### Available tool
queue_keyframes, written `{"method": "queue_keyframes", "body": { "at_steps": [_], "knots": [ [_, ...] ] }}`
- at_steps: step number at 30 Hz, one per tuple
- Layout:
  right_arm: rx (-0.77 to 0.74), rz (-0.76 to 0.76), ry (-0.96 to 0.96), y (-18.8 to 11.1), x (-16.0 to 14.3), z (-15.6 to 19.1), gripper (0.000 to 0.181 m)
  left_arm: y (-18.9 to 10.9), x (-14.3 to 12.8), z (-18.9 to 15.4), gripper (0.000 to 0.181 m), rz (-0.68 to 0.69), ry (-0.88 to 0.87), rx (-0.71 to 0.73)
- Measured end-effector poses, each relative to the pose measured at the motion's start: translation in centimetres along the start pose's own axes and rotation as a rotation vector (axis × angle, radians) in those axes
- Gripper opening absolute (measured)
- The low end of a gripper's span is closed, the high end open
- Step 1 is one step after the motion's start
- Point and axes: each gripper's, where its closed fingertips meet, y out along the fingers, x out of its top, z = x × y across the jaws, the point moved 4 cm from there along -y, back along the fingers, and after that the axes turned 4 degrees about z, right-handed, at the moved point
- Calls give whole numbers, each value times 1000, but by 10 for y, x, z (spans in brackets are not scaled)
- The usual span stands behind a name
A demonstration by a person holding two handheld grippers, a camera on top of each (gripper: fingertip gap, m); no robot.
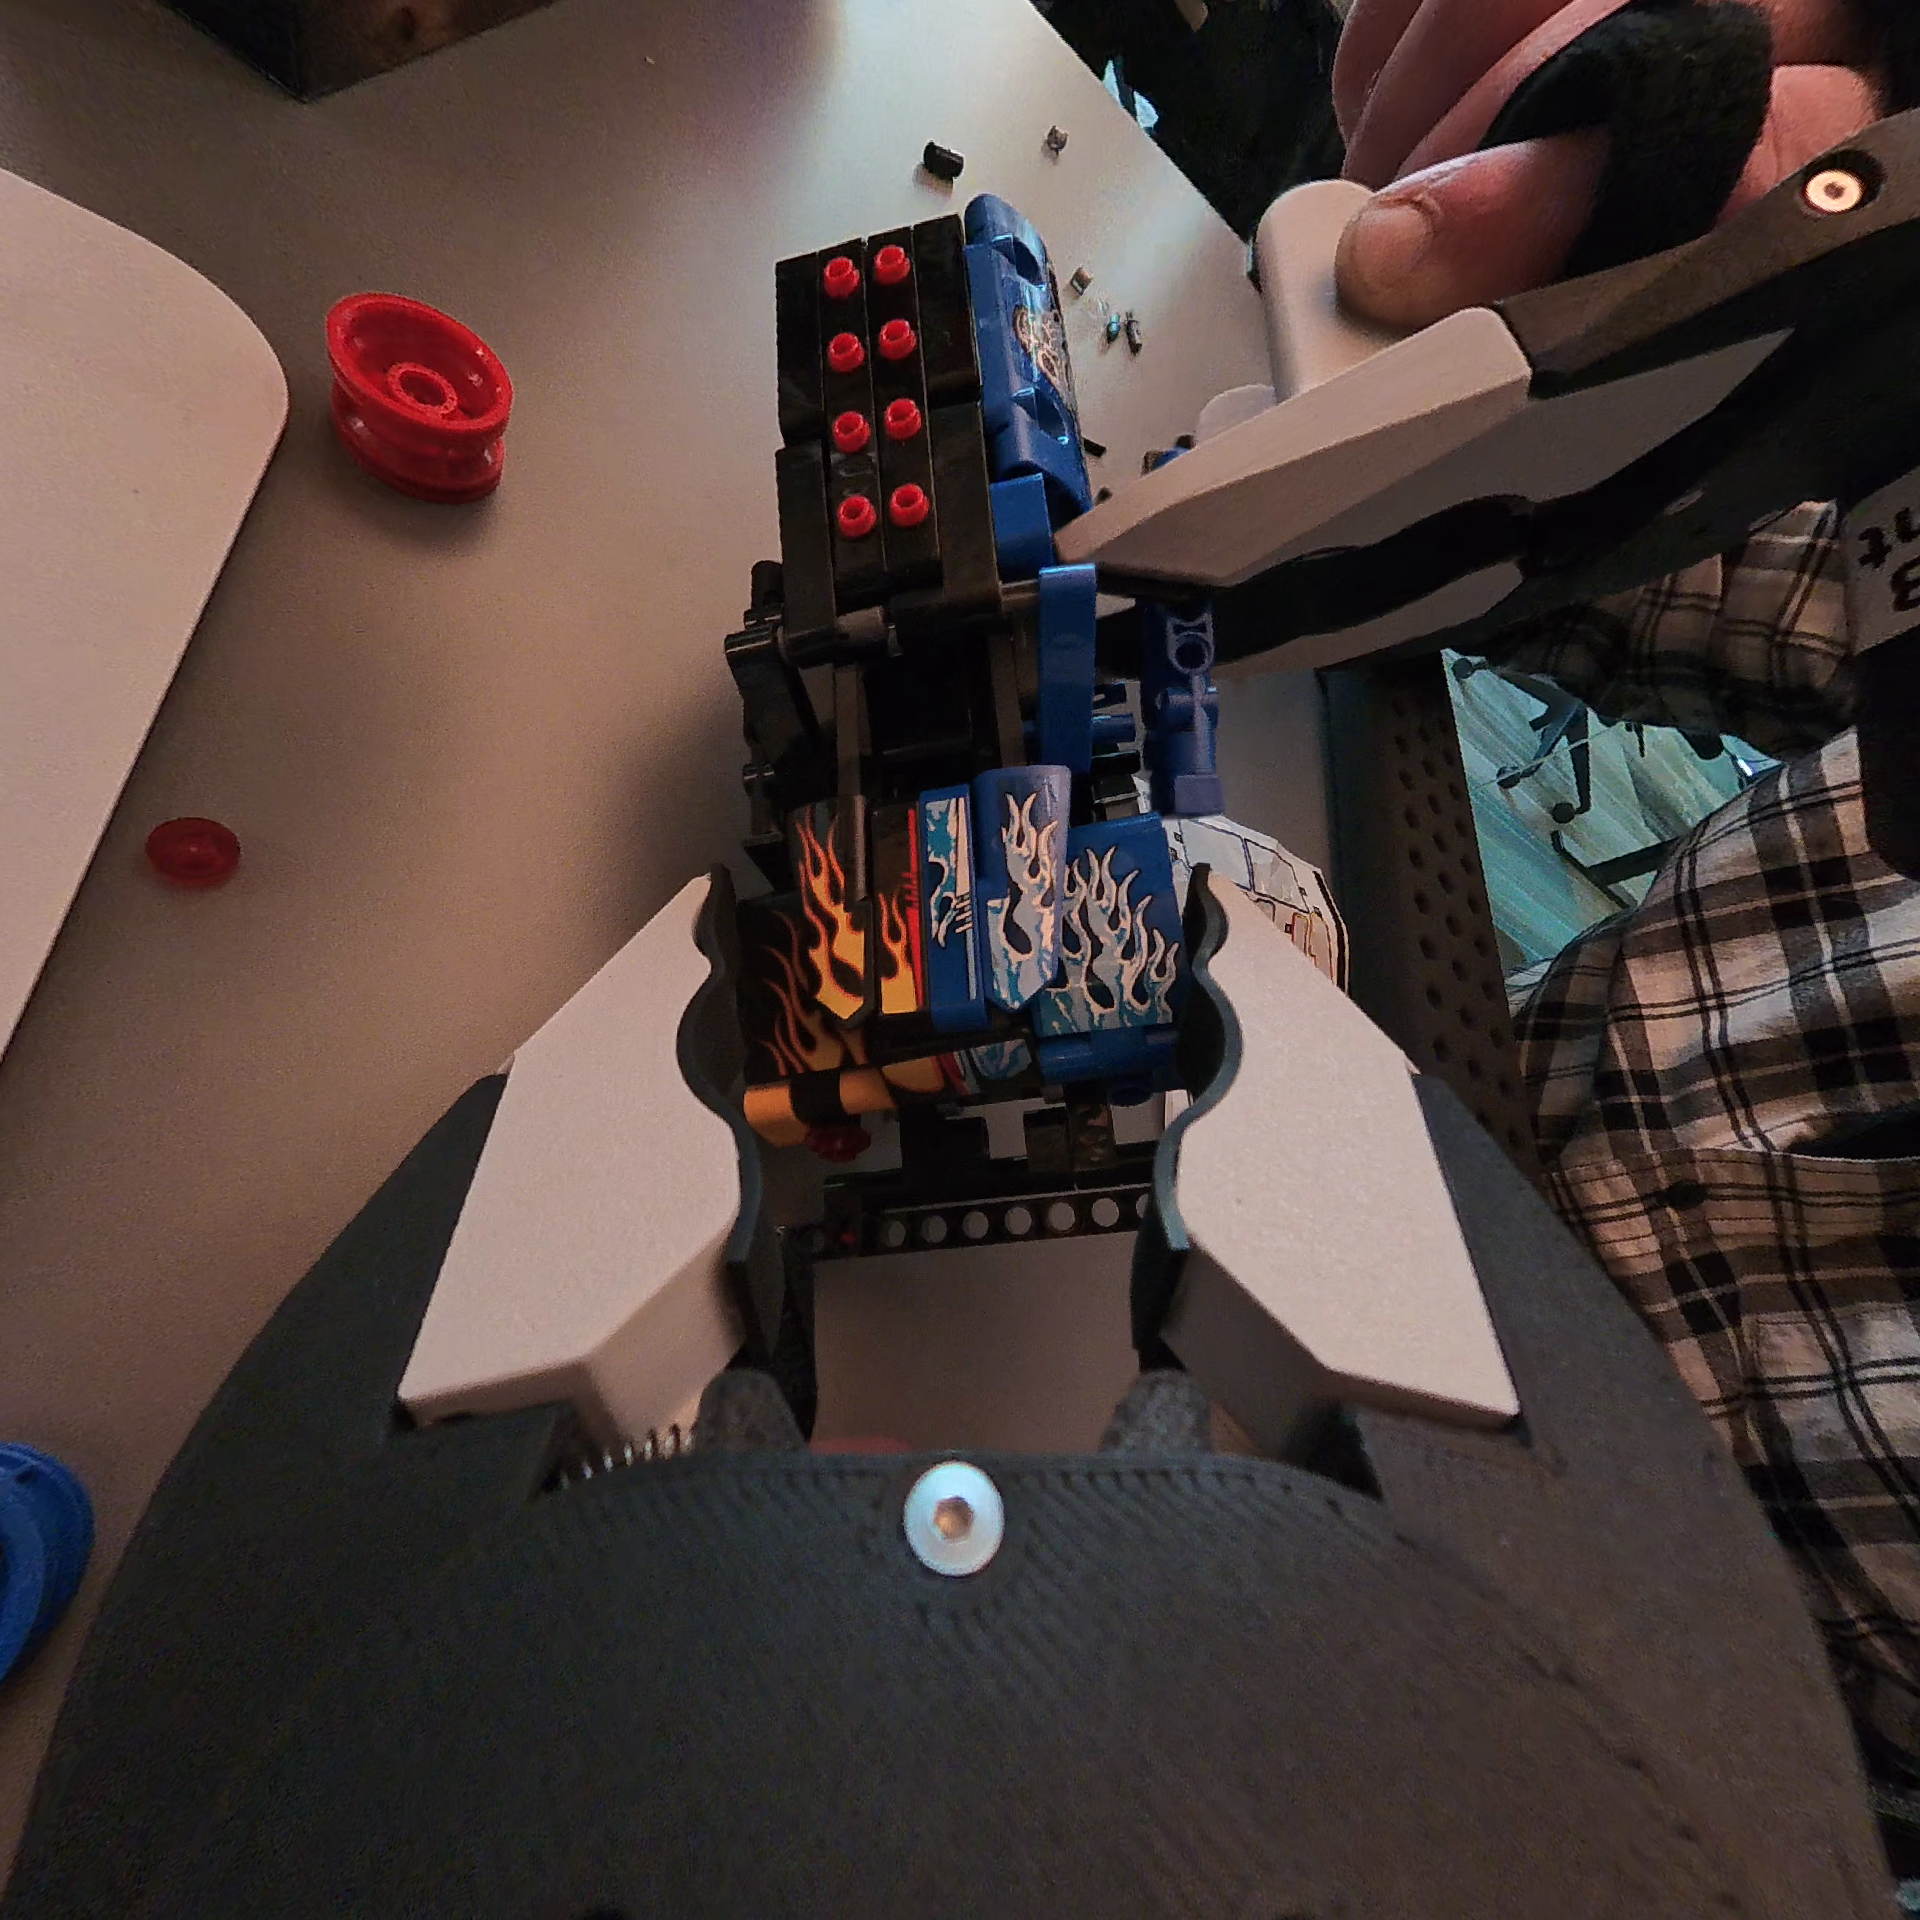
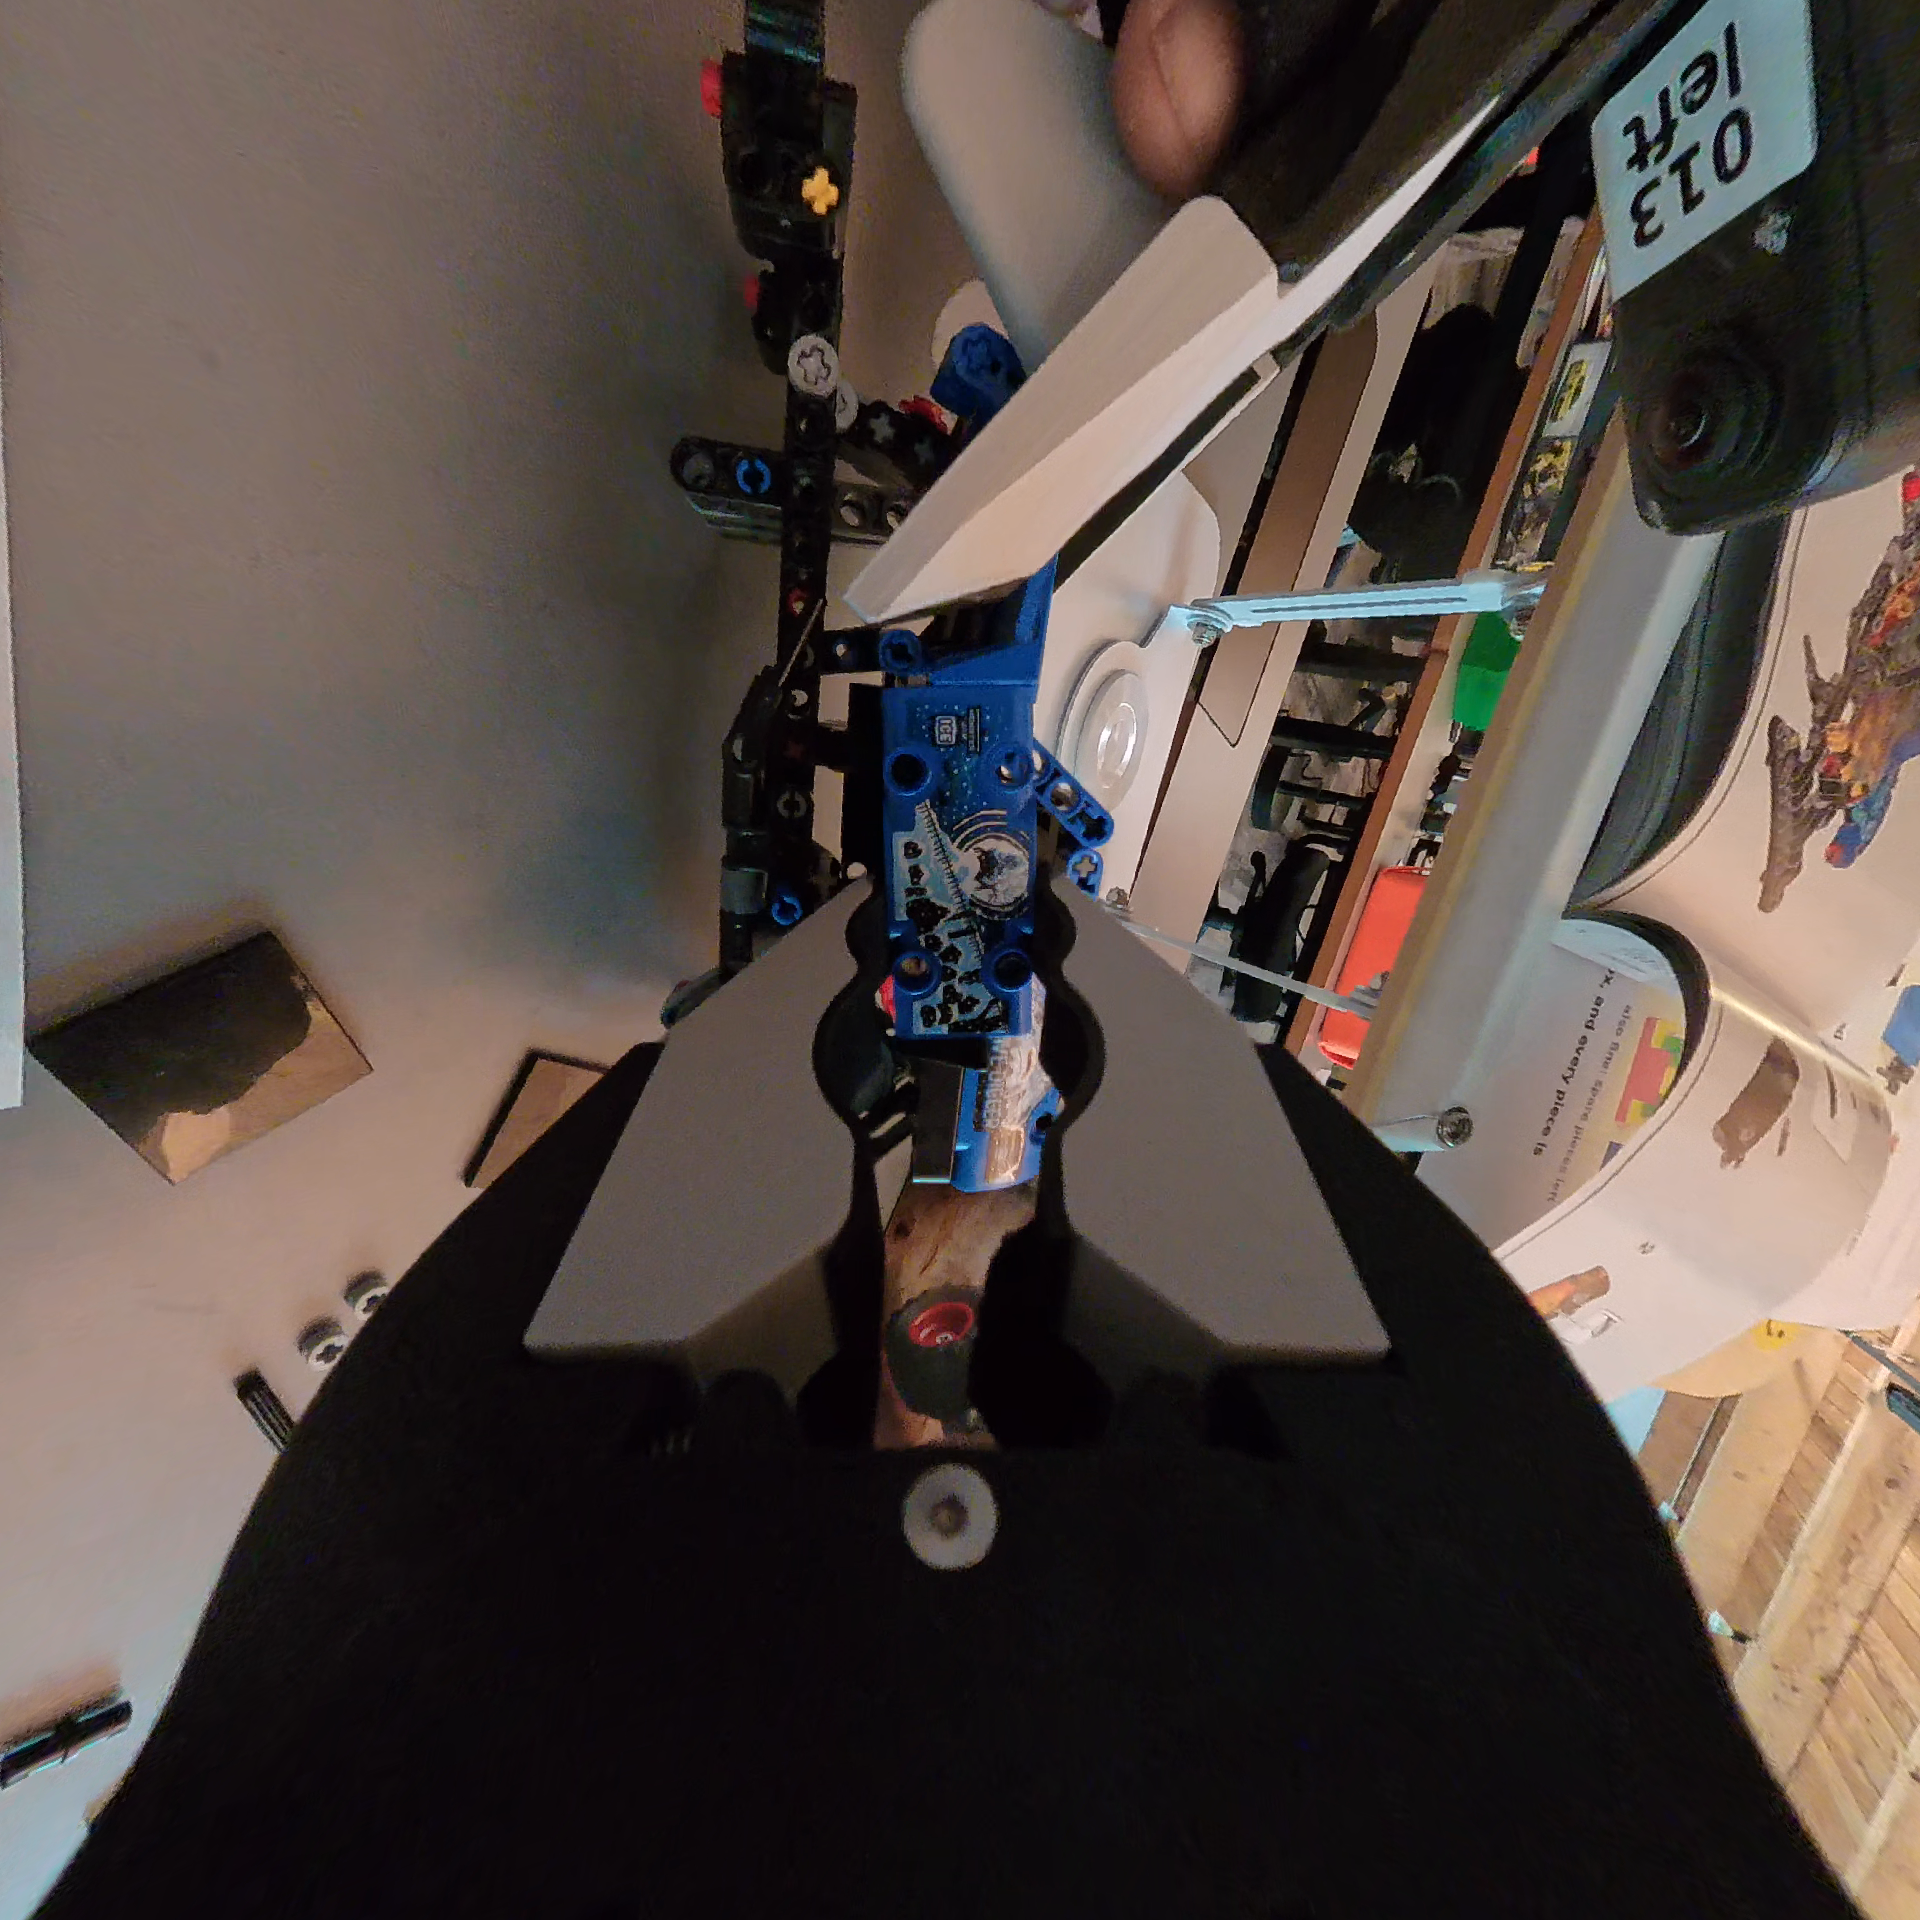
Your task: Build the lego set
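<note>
A lego vehicle model [image 1: 914, 436] is held between both grippers above the table. It is black and blue, with red studs on top and flame stickers at its near end. My left gripper [image 1: 961, 997] is shut on the flame-sticker end. My right gripper [image 1: 1091, 587] comes in from the upper right and pinches the model's blue side. In the right wrist view my right gripper [image 2: 961, 935] is shut on the model's blue side panel [image 2: 961, 821]. A finger [image 2: 1091, 416] of my left gripper grips the far end there.
On the table lie a red wheel rim [image 1: 419, 395], a small red round piece [image 1: 192, 852], a blue rim [image 1: 36, 1548], a white tray [image 1: 104, 520] and tiny loose parts [image 1: 940, 158]. A person in a plaid shirt [image 1: 1714, 1039] is on the right. An instruction booklet [image 2: 1714, 987] lies to the right.
</note>
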Motion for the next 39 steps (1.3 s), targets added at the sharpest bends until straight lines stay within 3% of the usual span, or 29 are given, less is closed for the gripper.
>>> {"method": "queue_keyframes", "body": {
  "at_steps": [16, 28, 39],
  "knots": [
    [3, -77, 56, -10, -2, 7, 24, 1, 0, -1, 85, -3, 2, -5],
    [-437, -68, -91, -17, 2, 21, 24, 3, -1, -5, 84, 13, 29, 44],
    [-495, -95, -114, -19, 6, 25, 24, 4, -2, -7, 84, 13, 41, 63]
  ]
}}
